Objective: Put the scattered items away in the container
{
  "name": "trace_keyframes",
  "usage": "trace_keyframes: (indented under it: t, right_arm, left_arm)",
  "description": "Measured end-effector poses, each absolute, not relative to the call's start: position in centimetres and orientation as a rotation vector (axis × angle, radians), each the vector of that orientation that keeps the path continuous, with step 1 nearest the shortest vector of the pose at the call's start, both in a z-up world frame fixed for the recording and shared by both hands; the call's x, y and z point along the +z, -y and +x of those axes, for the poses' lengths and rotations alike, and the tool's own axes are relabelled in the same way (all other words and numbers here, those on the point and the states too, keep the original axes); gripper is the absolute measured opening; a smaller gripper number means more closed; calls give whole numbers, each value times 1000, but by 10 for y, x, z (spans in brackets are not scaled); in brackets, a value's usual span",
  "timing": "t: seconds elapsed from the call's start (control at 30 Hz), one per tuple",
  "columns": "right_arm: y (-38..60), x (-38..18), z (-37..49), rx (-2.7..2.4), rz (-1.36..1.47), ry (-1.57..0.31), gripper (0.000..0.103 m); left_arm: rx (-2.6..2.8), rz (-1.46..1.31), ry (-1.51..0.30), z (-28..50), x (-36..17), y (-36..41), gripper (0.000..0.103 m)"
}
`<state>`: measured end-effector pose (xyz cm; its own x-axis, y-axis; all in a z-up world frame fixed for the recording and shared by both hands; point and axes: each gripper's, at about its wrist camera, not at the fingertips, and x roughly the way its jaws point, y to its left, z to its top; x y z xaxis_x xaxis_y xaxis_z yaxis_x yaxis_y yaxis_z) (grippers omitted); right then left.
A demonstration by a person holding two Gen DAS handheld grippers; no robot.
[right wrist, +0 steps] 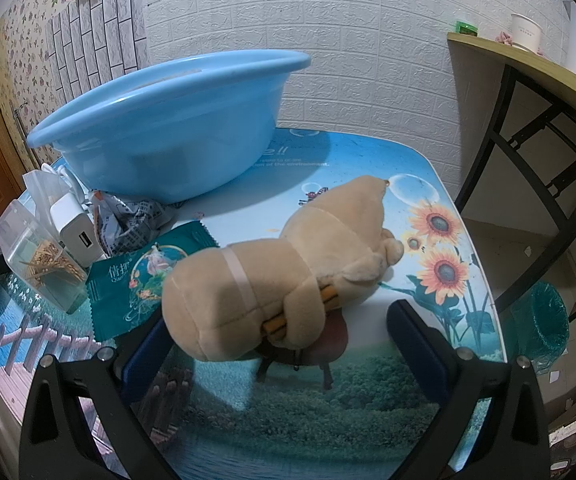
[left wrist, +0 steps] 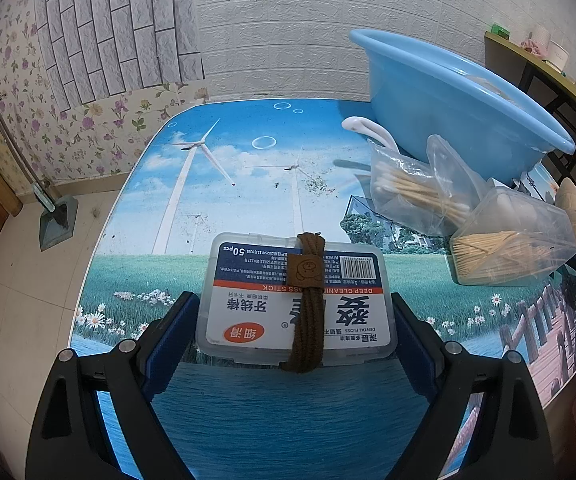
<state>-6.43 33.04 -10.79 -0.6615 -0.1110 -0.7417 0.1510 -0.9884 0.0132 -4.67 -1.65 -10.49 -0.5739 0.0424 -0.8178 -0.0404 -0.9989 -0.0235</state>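
Note:
A clear dental floss box [left wrist: 247, 300] with a brown hair tie [left wrist: 306, 300] wrapped around it lies on the printed table. My left gripper [left wrist: 294, 312] is shut on the box, its blue pads against both short sides. In the right wrist view a tan plush toy [right wrist: 308, 256] lies between the fingers of my right gripper [right wrist: 279, 320], which stands open; the right finger is apart from the toy. The blue basin [left wrist: 448, 92] [right wrist: 167, 128] stands at the back of the table. What the basin holds is mostly hidden.
Near the basin lie a bag of cotton swabs [left wrist: 408, 188], a clear toothpick box [left wrist: 516, 244] [right wrist: 43, 256], a white charger [right wrist: 75, 232], a crumpled wrapper [right wrist: 135, 216] and a green sachet [right wrist: 135, 280]. A shelf [right wrist: 528, 64] and a green bin [right wrist: 548, 320] stand right of the table.

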Motion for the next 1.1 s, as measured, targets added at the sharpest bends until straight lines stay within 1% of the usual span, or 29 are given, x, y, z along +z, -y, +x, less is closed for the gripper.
trace_keyframes:
  t: [1.1]
  right_arm:
    - [-331, -108, -63, -2729, 1207, -80, 103]
  left_arm:
    - [2770, -1428, 22, -43, -103, 17, 91]
